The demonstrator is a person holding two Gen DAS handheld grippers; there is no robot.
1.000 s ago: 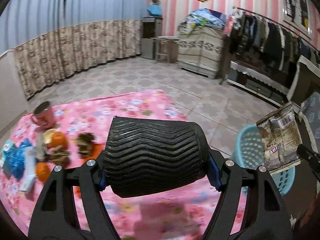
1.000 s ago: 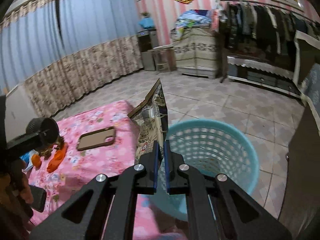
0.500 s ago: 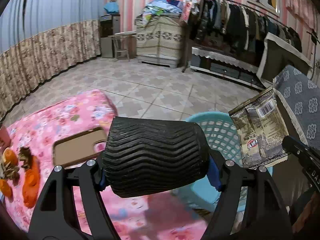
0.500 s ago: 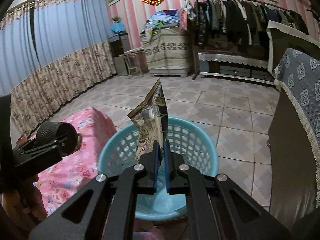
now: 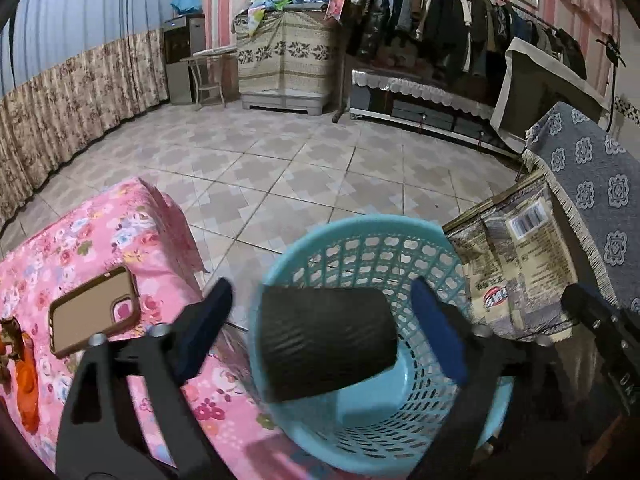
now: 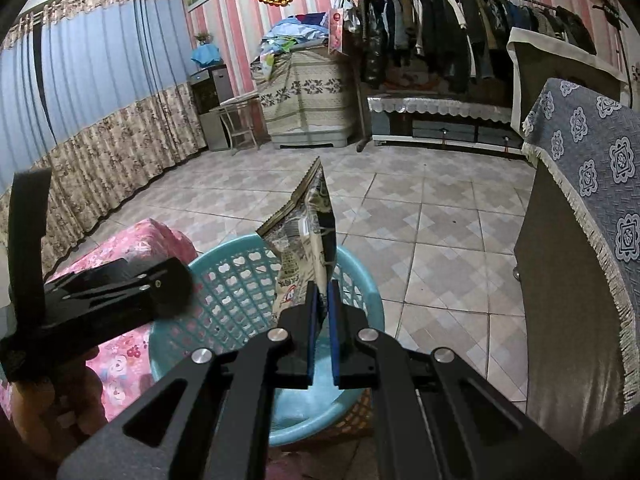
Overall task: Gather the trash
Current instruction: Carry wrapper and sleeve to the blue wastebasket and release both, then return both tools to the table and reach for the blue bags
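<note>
A black ribbed roll point(image 5: 326, 342) hangs free between the spread fingers of my left gripper point(image 5: 320, 332), over the light blue plastic basket point(image 5: 360, 240). The left gripper is open and touches nothing. My right gripper point(image 6: 323, 300) is shut on a crinkled snack wrapper point(image 6: 308, 236) and holds it upright above the basket point(image 6: 240, 268). The wrapper also shows at the right of the left wrist view point(image 5: 516, 264). The left gripper and the roll point(image 6: 172, 288) show at the left of the right wrist view.
The basket stands on the tiled floor against a table with a pink floral cloth point(image 5: 100, 232). A phone in a brown case point(image 5: 94, 316) and orange scraps point(image 5: 28, 384) lie on it. A dark cabinet with a blue-grey cover point(image 6: 580, 200) stands at the right.
My left gripper has swung right to above the basket and opened, letting go of the black roll. My right gripper has carried the wrapper to over the basket.
</note>
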